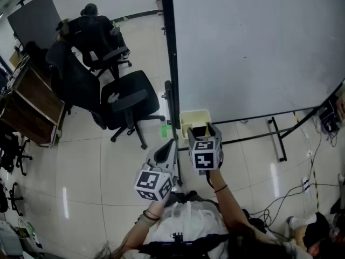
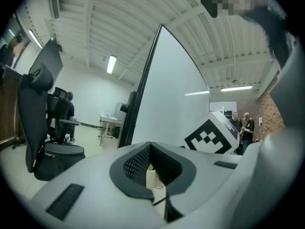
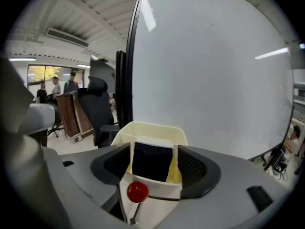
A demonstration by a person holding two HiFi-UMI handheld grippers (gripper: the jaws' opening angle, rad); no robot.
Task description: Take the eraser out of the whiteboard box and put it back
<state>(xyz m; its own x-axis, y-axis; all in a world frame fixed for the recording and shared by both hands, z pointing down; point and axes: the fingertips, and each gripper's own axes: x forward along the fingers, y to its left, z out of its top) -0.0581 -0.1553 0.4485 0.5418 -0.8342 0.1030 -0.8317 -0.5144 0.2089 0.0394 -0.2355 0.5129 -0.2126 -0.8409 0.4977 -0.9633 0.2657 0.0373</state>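
A cream whiteboard box (image 1: 188, 116) hangs at the lower left corner of the whiteboard (image 1: 253, 47). The eraser (image 3: 151, 160), black felt on a white back, stands upright in that box (image 3: 150, 127). My right gripper (image 3: 152, 165) reaches down into the box with its jaws wide, one on each side of the eraser, and a small gap shows at each pad. In the head view the right gripper (image 1: 200, 130) covers the box's near half. My left gripper (image 1: 170, 144) hovers to the left of the box, jaws together and empty; its own view (image 2: 151, 170) faces the whiteboard's edge.
A red ball-tipped pin (image 3: 137, 191) sticks up at the box's near wall. Black office chairs (image 1: 126, 99) and a wooden cabinet (image 1: 32, 104) stand to the left. The whiteboard's stand foot (image 1: 277, 139) and loose cables (image 1: 302, 188) lie on the floor at right.
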